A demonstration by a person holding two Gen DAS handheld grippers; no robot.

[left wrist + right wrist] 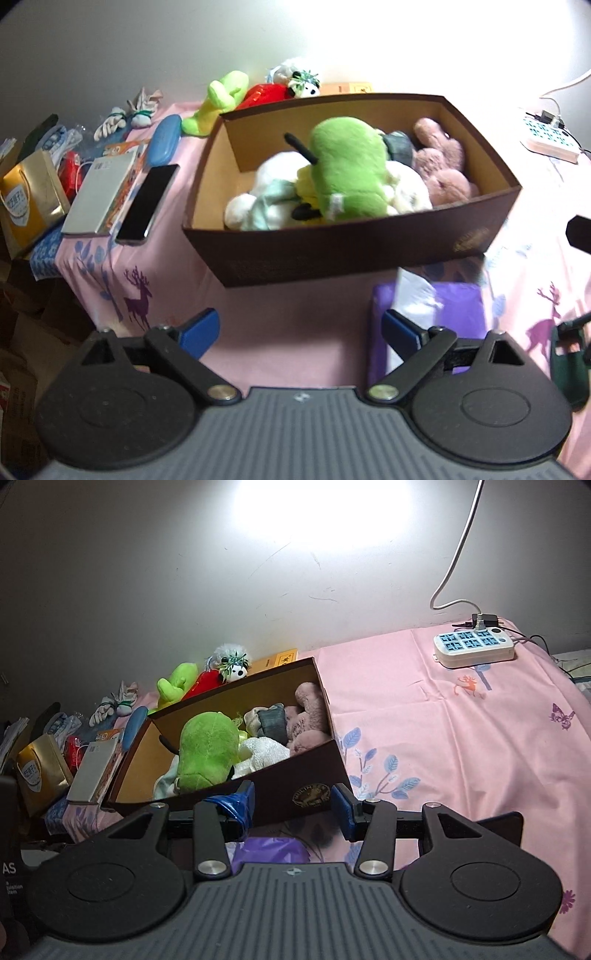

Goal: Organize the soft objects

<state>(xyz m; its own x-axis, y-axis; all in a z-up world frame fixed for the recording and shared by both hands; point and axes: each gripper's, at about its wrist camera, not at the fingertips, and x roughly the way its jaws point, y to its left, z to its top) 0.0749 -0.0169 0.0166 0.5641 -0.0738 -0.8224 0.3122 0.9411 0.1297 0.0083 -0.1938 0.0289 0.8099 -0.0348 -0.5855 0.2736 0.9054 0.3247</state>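
Left to right: black phone (147,203) on the pink-covered worktop (295,332); brown box (351,251) holding a green plush (347,173), white plush (258,199) and pink plush (443,162); purple packet (443,306) in front. Left tongs (299,328) spread, empty. Right tongs (293,808) parted, empty, beside the box's front wall.

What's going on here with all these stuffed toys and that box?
Someone holding a two-finger gripper in each hand is tidying soft toys into a brown box on a pink-covered table. A green plush, a pink plush and white ones already lie inside. More toys, including a lime green one, wait behind the box. The left gripper and right gripper are both open and empty, held in front of the box.
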